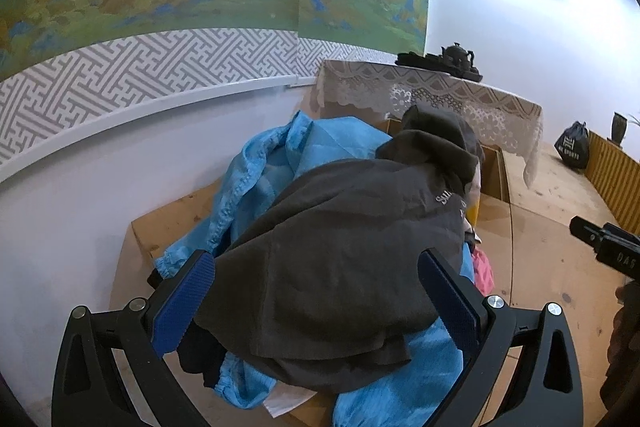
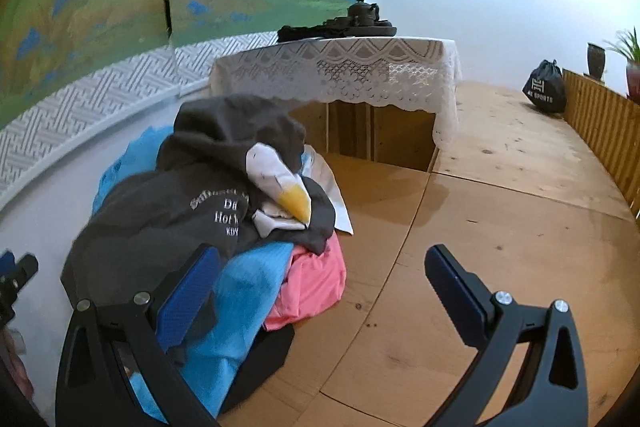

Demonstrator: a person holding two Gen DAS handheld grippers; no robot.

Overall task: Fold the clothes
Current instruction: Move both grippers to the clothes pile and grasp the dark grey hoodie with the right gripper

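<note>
Two grippers, one clothes heap, wooden floor.
Left gripper (image 1: pixel 316 291): jaws spread wide, straddling dark grey shirt (image 1: pixel 340 259) atop pile, gripping nothing. Blue garment (image 1: pixel 264 163) beneath, against wall; pink garment (image 2: pixel 316 283) at pile's right edge. Right gripper (image 2: pixel 324 295): jaws wide apart, empty, left finger (image 2: pixel 188 299) beside blue cloth, right finger over bare floor (image 2: pixel 500 195). Lace-covered table (image 2: pixel 360 71) behind.

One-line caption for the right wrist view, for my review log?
Open right tool poised beside an unfolded clothes pile, dark grey shirt on top, on a plywood floor.
</note>
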